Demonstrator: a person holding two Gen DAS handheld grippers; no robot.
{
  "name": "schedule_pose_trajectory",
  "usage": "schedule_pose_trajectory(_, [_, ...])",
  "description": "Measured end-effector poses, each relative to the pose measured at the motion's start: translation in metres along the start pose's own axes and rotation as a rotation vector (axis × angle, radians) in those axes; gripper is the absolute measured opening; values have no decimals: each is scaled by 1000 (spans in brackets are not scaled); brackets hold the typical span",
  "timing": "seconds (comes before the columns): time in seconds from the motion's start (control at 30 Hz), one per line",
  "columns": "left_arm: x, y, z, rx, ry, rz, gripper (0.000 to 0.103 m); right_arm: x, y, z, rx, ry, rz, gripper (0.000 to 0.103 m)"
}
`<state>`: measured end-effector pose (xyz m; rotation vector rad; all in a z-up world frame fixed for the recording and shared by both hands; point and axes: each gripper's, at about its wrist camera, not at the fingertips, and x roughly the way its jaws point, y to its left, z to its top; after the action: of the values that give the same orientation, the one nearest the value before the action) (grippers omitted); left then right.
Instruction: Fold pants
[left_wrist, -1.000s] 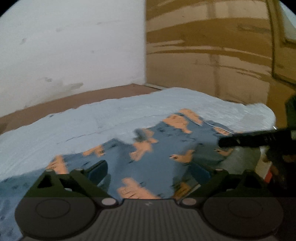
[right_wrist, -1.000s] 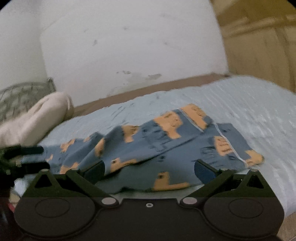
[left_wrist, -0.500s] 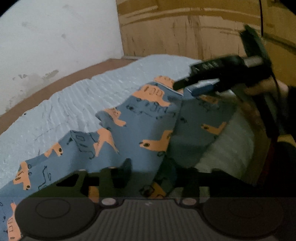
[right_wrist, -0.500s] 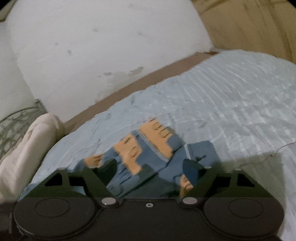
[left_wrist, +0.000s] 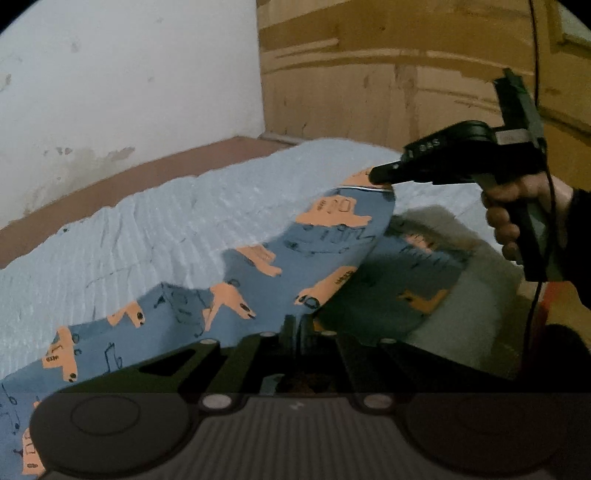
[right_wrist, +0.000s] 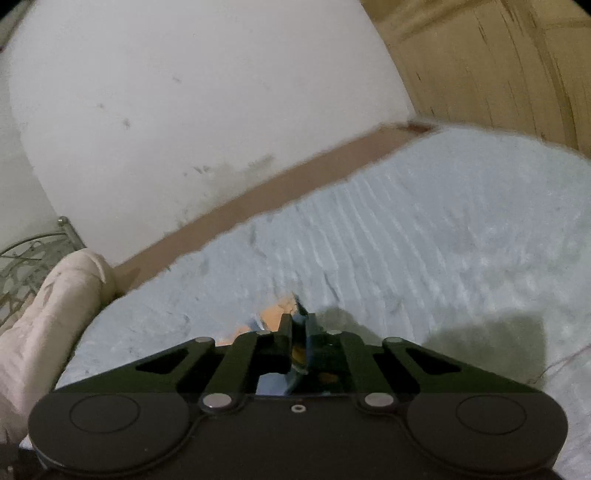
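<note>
both claws (left_wrist: 297, 326) (right_wrist: 299, 332) pinch pants (left_wrist: 258, 280); print writing unreadable.

The blue pants (left_wrist: 325, 258) with orange print are lying across the pale blue bed (left_wrist: 166, 229). One edge is rising off the bed, hanging taut and folding over the part beneath.

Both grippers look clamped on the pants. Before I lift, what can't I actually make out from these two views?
- Left wrist view: the left gripper body hides its pinch point on the pants, so the number of layers caught is unknown.
- Left wrist view: the leg ends are cut off at the lower left edge.
- Right wrist view: the right gripper covers nearly all the fabric.
- The bedsheet is motion-blurred.
</note>
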<state>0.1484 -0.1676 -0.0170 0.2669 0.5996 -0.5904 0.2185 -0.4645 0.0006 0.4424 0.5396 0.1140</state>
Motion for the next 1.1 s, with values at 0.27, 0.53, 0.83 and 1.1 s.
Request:
schedule_pose_trajectory(0.27, [-2,-18,-18,92,29,-42,0,-79,-12,-25,-52,-14,-51,5])
schedule_pose_trajectory(0.53, [5,-21,-32,44,61,-40,0,-77,-25,-59,-76,73,-107,23])
schedule_pose_trajectory(0.83, [7,-20,-30,12,61,-35,0,-27,-18,-27,-161,108,-111,32])
schedule_pose_trajectory(1.1, [1,-19,-27,-8,32,-31,0,-5,-8,-26,-243,128,-122,6])
